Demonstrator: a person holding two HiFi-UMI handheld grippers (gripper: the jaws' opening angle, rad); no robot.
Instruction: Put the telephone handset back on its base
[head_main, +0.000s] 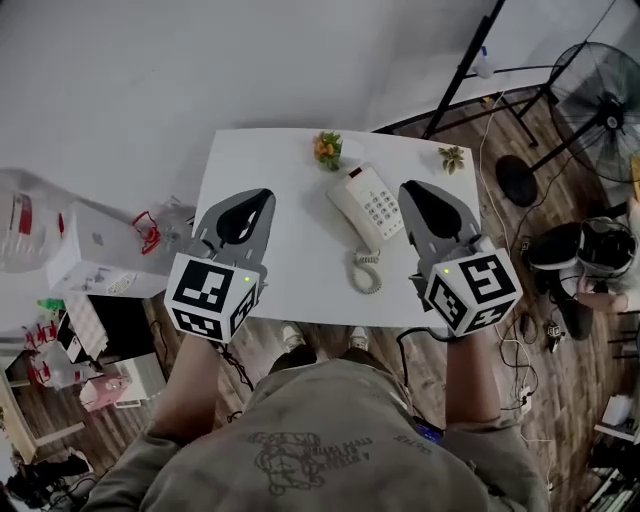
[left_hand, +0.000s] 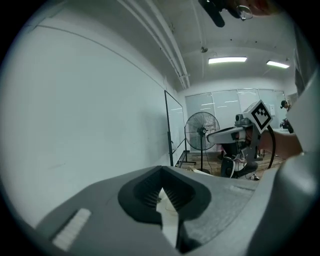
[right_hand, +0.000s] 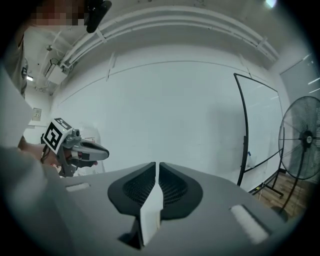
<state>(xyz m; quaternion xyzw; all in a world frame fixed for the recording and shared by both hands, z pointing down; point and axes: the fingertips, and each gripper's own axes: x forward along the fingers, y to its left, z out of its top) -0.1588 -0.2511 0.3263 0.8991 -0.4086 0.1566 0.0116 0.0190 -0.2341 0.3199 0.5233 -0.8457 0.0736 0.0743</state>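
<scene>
A white telephone (head_main: 368, 207) with a keypad sits on the white table (head_main: 290, 270) in the head view. Its handset (head_main: 346, 204) lies along the base's left side, and the coiled cord (head_main: 367, 271) loops toward the near edge. My left gripper (head_main: 263, 196) hovers left of the phone, shut and empty. My right gripper (head_main: 409, 188) hovers just right of the phone, also shut on nothing. The left gripper view shows its jaws (left_hand: 161, 175) closed, with the right gripper (left_hand: 250, 125) across the room. The right gripper view shows closed jaws (right_hand: 156, 167) facing a white wall, with the left gripper (right_hand: 75, 148) at the left.
A small orange-flowered plant (head_main: 327, 150) and a small green plant (head_main: 452, 158) stand at the table's far edge. A floor fan (head_main: 597, 95) and a black stand (head_main: 465, 70) are at the right, cables lie on the wood floor, and boxes (head_main: 95, 260) are at the left.
</scene>
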